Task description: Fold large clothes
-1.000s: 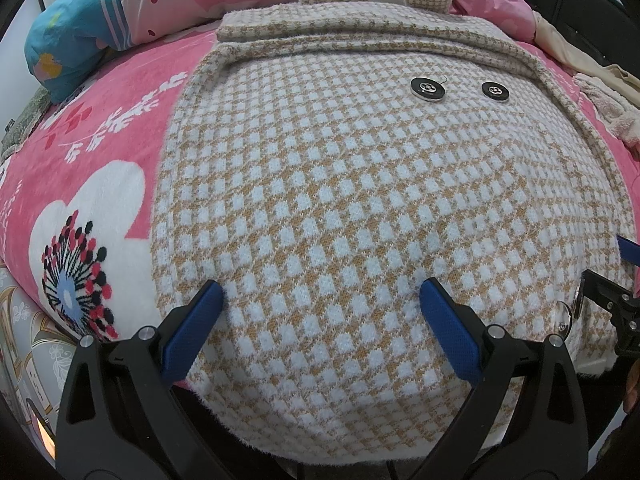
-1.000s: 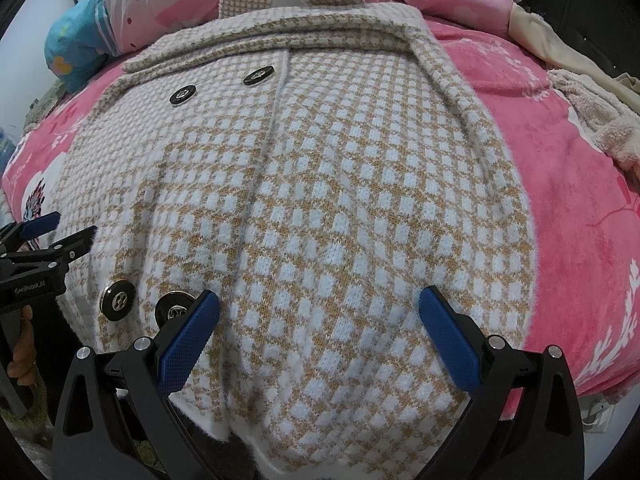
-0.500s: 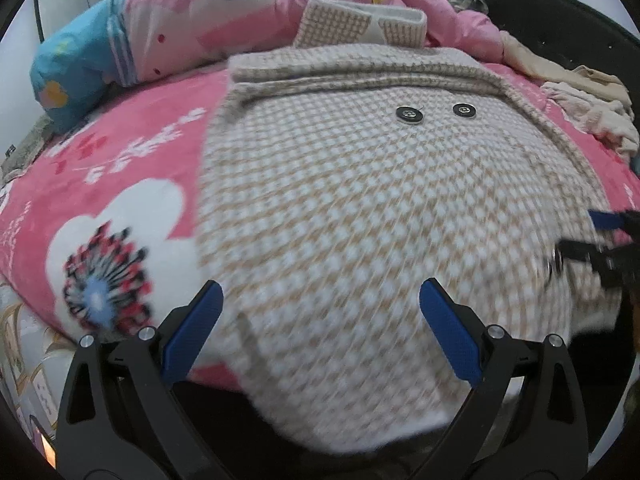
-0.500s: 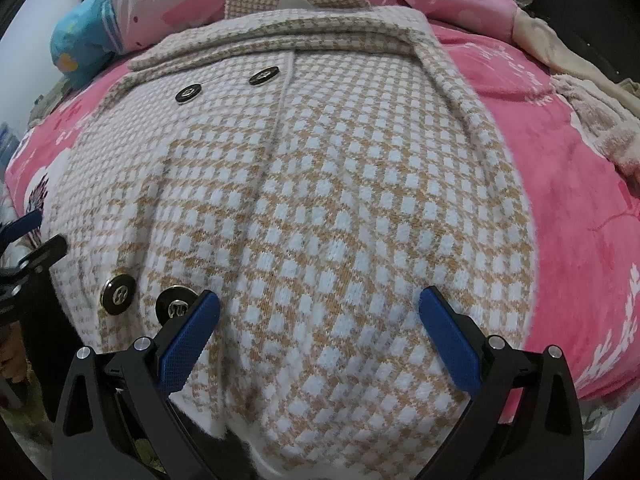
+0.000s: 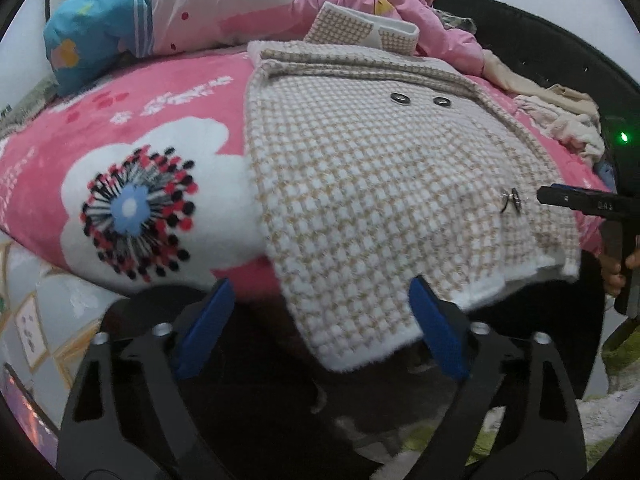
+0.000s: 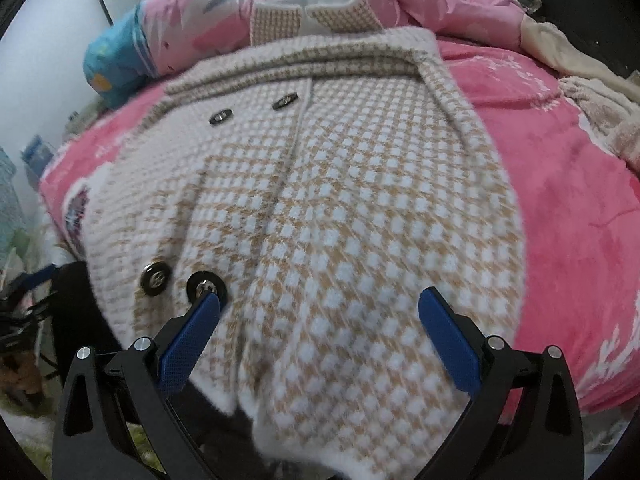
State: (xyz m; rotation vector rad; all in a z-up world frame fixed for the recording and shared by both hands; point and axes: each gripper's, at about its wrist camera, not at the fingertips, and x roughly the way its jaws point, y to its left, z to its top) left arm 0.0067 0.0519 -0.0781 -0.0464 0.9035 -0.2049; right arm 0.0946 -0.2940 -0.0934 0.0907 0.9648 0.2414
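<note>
1. The houndstooth coat [image 6: 340, 208] lies front-up on the pink blanket [image 5: 168, 120], collar toward the far pillows, its hem hanging over the near edge of the bed.
2. The sleeves appear already folded in: a band of checked fabric crosses below the collar [image 6: 312, 12], and the sides run as straight edges. I judge the lengthwise fold, hem up toward the collar, is what remains.
3. The left gripper [image 5: 320, 320] hovers at the hem's left corner, jaws spread wide, holding nothing.
4. The right gripper [image 6: 320, 332] hangs over the hem near the lower buttons [image 6: 156, 278], jaws likewise spread and empty.
5. Beyond lie a rumpled pink quilt [image 5: 248, 4] and beige clothes [image 5: 560, 112].
</note>
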